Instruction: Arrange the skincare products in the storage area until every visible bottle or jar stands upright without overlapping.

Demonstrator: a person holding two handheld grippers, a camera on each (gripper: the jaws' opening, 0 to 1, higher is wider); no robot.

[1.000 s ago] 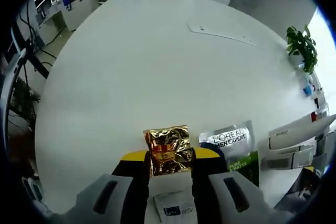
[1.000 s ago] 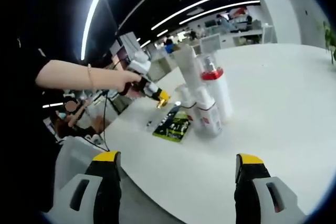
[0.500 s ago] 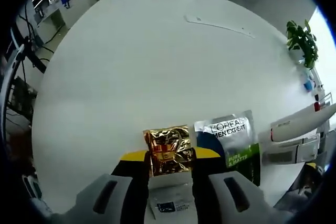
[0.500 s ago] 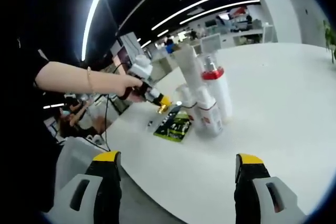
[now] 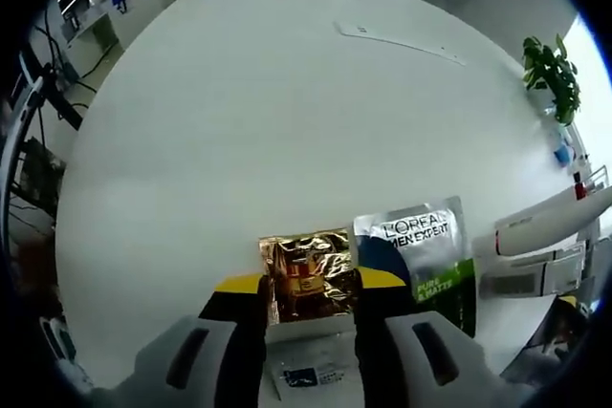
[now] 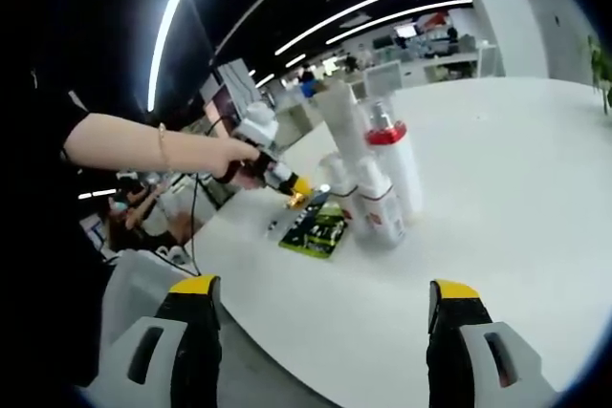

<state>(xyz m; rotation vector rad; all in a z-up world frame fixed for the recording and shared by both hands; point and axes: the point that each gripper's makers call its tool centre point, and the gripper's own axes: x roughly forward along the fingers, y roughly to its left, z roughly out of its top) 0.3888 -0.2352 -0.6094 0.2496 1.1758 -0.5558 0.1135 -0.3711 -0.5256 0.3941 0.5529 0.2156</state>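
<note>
Gold sachet (image 5: 308,275) beside flat L'Oreal sachet (image 5: 421,257); bottles (image 6: 378,183) upright.

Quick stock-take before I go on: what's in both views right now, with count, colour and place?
table: one, white, round, bearing everything.
gold sachet: one, shiny gold foil, between the left hand-held gripper's jaws, just above the table.
L'Oreal sachet: one, silver, blue and green, lying flat beside the gold sachet.
bottles: a cluster of about four, white, one with a red collar, upright mid-table in the right gripper view.
potted plant: one, green, at the table's far edge.
left hand-held gripper: black jaws with yellow tips, shut on the gold sachet.
right hand-held gripper: black jaws with yellow tips, open, empty.
person's arm: one, dark sleeve, holding the left hand-held gripper.
</note>
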